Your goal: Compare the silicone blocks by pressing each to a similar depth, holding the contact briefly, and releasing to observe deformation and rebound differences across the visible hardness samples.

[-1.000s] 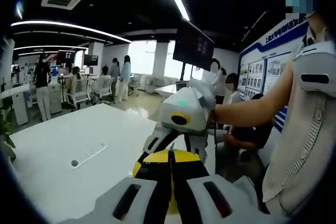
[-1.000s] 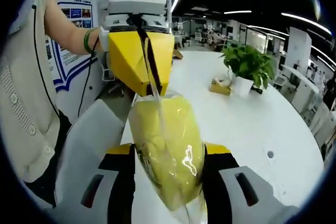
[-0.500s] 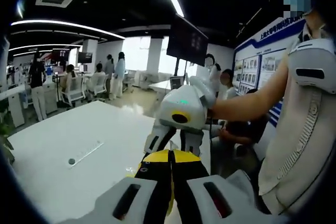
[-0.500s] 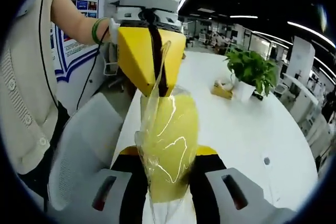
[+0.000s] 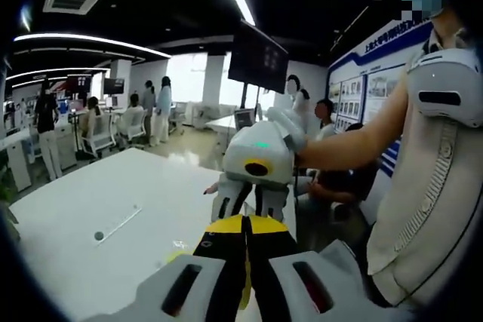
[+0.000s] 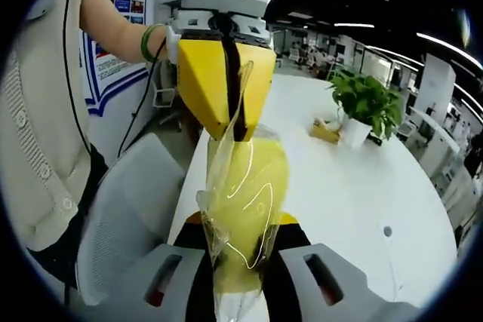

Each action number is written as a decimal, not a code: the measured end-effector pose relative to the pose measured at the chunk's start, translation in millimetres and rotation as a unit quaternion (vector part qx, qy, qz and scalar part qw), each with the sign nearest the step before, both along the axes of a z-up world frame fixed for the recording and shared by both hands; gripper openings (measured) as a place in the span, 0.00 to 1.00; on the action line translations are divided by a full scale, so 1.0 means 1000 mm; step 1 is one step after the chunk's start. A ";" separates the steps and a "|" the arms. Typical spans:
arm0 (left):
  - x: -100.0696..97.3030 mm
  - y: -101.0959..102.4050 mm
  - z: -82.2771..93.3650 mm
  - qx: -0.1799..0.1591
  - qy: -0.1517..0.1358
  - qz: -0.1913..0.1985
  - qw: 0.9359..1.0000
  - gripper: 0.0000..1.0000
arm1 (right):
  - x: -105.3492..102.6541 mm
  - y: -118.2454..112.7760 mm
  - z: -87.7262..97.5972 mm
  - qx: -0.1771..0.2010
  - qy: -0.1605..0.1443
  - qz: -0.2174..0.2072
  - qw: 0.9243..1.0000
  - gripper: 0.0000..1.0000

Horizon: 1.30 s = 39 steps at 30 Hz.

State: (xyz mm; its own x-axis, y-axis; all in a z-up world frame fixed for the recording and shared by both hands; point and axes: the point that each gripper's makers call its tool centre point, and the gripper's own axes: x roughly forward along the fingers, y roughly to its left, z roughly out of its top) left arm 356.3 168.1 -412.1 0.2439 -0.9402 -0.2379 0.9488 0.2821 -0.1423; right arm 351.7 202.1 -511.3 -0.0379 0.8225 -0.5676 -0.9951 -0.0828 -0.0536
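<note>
While we hold the yellow block (image 6: 245,209) up off the bench (image 6: 332,179) between both tools, it sits in its clear plastic wrap (image 6: 226,186), which we judge is why it is being handled in the air: the wrap likely has to come off, or the sample be squeezed inside it. Nearest us, the right gripper (image 6: 240,277) has its jaws set narrow around the block's lower end, touching it on both sides. Just beyond, the left gripper (image 6: 225,96) has its yellow jaws pinched together on the wrap's upper edge, drawing it taut. From the left gripper view, those jaws (image 5: 243,262) meet with no gap. Farther off stand a potted plant (image 6: 366,107) and a wall screen (image 5: 256,58).
</note>
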 end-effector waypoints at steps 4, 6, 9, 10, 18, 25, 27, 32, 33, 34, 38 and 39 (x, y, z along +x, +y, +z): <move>-0.001 -0.001 0.000 0.006 -0.014 -0.002 1.000 0.00 | -0.001 -0.001 0.000 -0.006 0.001 -0.002 1.000 0.09; -0.003 -0.002 -0.001 0.013 -0.023 -0.008 1.000 0.00 | -0.002 -0.001 -0.001 -0.008 0.000 -0.002 1.000 0.09; -0.004 -0.003 -0.003 0.019 -0.028 -0.010 0.999 0.00 | -0.003 -0.002 -0.003 -0.013 0.000 -0.001 1.000 0.08; -0.005 -0.003 -0.003 0.020 -0.027 -0.010 0.999 0.00 | -0.004 -0.003 -0.003 -0.015 -0.001 0.000 1.000 0.08; -0.008 -0.005 -0.005 0.032 -0.046 -0.014 0.998 0.00 | -0.005 -0.004 -0.005 -0.023 -0.003 -0.002 1.000 0.08; -0.012 -0.011 -0.013 0.074 -0.077 -0.026 0.994 0.00 | -0.006 -0.004 -0.009 -0.029 0.002 0.000 1.000 0.08; -0.011 -0.011 -0.015 0.077 -0.080 -0.026 0.993 0.00 | -0.006 -0.005 -0.009 -0.032 0.002 0.000 0.999 0.08; -0.014 -0.017 -0.019 0.084 -0.084 -0.031 0.992 0.00 | -0.007 -0.006 -0.011 -0.036 0.000 0.004 0.999 0.08; -0.015 -0.017 -0.019 0.085 -0.085 -0.033 0.992 0.00 | -0.007 -0.006 -0.012 -0.036 0.001 0.003 0.999 0.08; -0.015 -0.018 -0.019 0.086 -0.087 -0.034 0.992 0.00 | -0.007 -0.006 -0.012 -0.037 0.002 0.002 0.999 0.08; -0.016 -0.019 -0.021 0.089 -0.089 -0.035 0.991 0.00 | -0.008 -0.008 -0.013 -0.038 0.006 0.002 0.999 0.07; -0.016 -0.020 -0.021 0.091 -0.092 -0.036 0.991 0.00 | -0.008 -0.008 -0.014 -0.037 0.005 0.002 0.999 0.07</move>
